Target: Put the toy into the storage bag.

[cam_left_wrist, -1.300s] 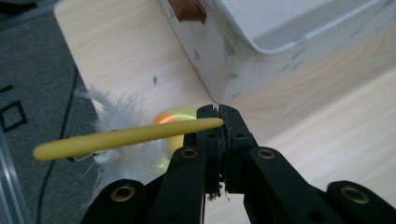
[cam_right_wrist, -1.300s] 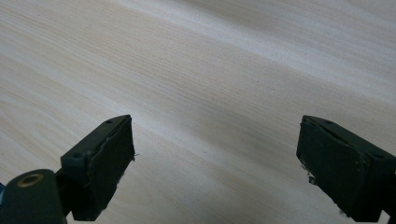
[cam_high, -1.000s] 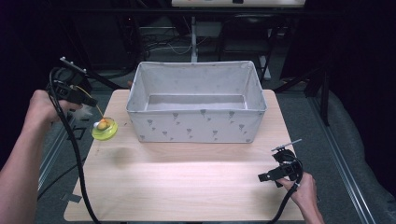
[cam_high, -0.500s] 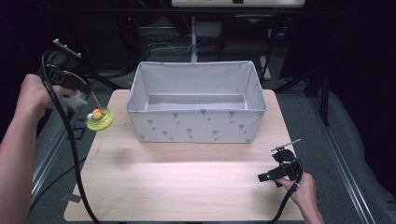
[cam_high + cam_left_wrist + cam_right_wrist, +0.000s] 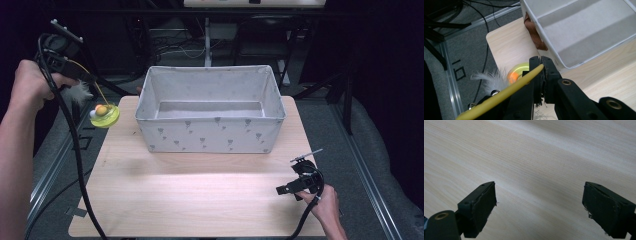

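Compared with a second ago, my left gripper (image 5: 75,75) has risen and drawn back toward the left edge of the high view, and the toy it carries has lifted off the wood and swung outward with it. My right gripper (image 5: 296,186) has stayed put near the table's near right corner.

Left side: the jaws are pressed together on a thin yellow stalk (image 5: 524,79). In the left gripper view the stalk runs from the jaw tips down to the lower left. Below it hang the toy's yellow-green disc (image 5: 106,117), an orange ball (image 5: 101,108) and a tuft of white feather (image 5: 489,78). In the high view the toy hangs by the table's far left corner, just left of the grey fabric bin (image 5: 210,145) and apart from it.

Bin: open-topped, printed with small dark marks, standing on the far half of the wooden table (image 5: 200,200). A brown strap handle (image 5: 534,33) shows on its near end wall in the left gripper view. I can see nothing lying on its grey floor.

Right side: the jaws stand wide apart over bare wood (image 5: 536,170) with nothing between them. My right hand (image 5: 322,205) holds the gripper low over the tabletop.
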A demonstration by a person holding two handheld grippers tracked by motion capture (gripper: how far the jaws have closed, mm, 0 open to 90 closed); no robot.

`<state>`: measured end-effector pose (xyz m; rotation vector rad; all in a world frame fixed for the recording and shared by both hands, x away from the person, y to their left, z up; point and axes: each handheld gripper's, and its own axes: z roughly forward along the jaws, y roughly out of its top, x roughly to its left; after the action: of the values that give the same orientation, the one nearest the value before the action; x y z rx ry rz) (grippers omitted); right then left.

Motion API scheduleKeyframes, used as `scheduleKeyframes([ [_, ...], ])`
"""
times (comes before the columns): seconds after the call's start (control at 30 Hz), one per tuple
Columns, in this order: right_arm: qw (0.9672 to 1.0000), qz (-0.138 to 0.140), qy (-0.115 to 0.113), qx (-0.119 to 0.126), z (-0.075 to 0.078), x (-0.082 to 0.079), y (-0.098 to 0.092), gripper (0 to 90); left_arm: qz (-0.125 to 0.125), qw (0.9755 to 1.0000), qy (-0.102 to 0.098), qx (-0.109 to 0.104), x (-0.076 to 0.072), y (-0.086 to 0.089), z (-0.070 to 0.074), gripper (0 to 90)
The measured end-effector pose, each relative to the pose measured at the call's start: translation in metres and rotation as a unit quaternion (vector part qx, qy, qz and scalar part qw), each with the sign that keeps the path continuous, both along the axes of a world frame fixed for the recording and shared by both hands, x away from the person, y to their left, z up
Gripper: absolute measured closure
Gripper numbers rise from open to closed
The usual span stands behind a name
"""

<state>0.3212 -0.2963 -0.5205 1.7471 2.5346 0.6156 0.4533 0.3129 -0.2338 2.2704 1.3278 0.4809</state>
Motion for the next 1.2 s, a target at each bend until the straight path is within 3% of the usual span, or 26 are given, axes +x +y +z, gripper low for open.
scheduleKeyframes([
  [0.57,1.0,0.003,0.001,0.0,0.0,0.0,0.0,11.6,-0.01,0.9995,-0.03,0.01,0.008,-0.023,0.043,87.8],
  [1.2,1.0,0.005,-0.001,0.0,-0.001,0.0,0.002,11.7,-0.042,0.9981,-0.042,0.013,0.019,-0.067,0.063,87.9],
])
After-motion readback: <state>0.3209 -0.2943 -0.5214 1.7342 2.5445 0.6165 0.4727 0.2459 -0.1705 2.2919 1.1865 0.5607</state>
